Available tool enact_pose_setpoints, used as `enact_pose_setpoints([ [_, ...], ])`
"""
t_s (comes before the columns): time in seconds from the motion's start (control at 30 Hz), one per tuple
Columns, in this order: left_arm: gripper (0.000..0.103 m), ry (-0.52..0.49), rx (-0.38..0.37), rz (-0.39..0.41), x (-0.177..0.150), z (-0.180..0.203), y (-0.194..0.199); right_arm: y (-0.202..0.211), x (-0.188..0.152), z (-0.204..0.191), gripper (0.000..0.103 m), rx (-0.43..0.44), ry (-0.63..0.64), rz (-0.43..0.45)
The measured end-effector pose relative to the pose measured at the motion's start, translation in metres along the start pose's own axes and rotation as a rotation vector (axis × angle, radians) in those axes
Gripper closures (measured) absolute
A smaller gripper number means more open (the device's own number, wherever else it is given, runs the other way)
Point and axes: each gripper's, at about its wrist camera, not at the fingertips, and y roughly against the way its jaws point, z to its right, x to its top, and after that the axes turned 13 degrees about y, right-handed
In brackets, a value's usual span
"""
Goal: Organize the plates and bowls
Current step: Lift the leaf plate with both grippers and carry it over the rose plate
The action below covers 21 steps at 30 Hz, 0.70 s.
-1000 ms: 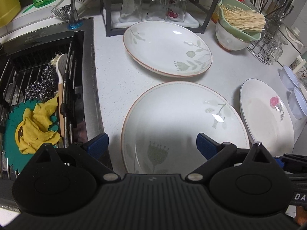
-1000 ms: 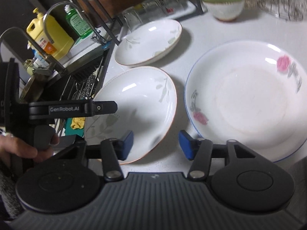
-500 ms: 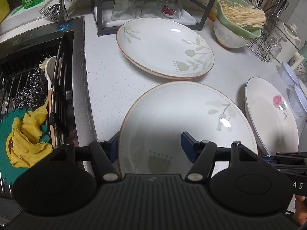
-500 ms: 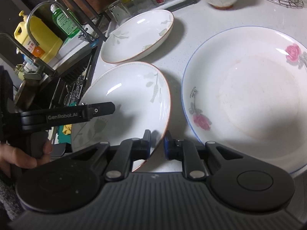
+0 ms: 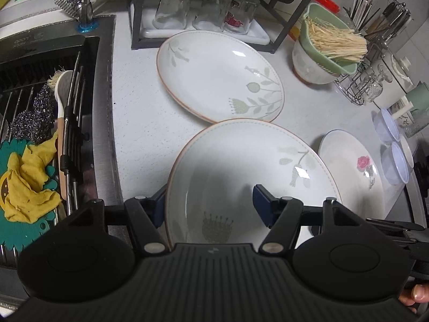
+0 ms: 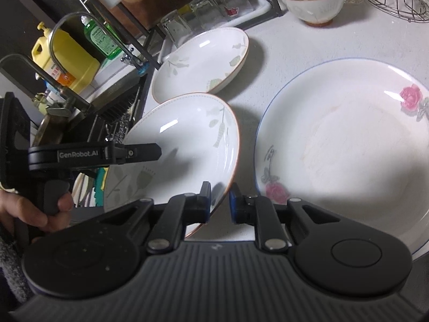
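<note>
Left wrist view: my left gripper (image 5: 207, 205) straddles the near left rim of the near leaf-pattern plate (image 5: 249, 171). One blue pad sits outside the rim, the other inside the bowl of the plate; the jaws have just been closing, with the plate between them. Whether both pads press on it, I cannot tell. This plate is tilted, its far edge overlapping the near rim of the far leaf-pattern plate (image 5: 219, 72), which lies flat on the white table (image 5: 139, 123). To the right lies the rose plate (image 5: 354, 171), with small clear bowls (image 5: 394, 158) further right. The sink (image 5: 53, 102) is at left, holding a yellow cloth (image 5: 26, 185).

Right wrist view: my right gripper (image 6: 220, 201) is clamped on the near right rim of the same tilted plate (image 6: 187, 139), jaws nearly together with the rim between the pads. The rose plate (image 6: 348, 147) lies just right of it. My left hand (image 6: 34, 209) grips the other tool at left.
</note>
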Motion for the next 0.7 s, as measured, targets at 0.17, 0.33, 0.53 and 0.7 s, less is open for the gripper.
enact_pose_setpoints([
  [0.17, 0.033, 0.022, -0.009, 0.013, 0.004, 0.021, 0.009, 0.012, 0.01, 0.01, 0.085, 0.017, 0.028, 0.0],
  [0.33, 0.033, 0.035, 0.009, 0.012, 0.003, 0.054, 0.005, 0.033, 0.023, 0.031, 0.085, 0.027, 0.049, 0.025],
  [0.53, 0.033, 0.022, 0.018, -0.012, 0.001, 0.096, -0.012, 0.046, 0.029, 0.065, 0.085, 0.019, 0.051, -0.007],
  [0.7, 0.033, -0.002, 0.038, -0.039, -0.005, 0.126, -0.032, 0.051, 0.025, 0.092, 0.085, 0.01, 0.027, -0.03],
])
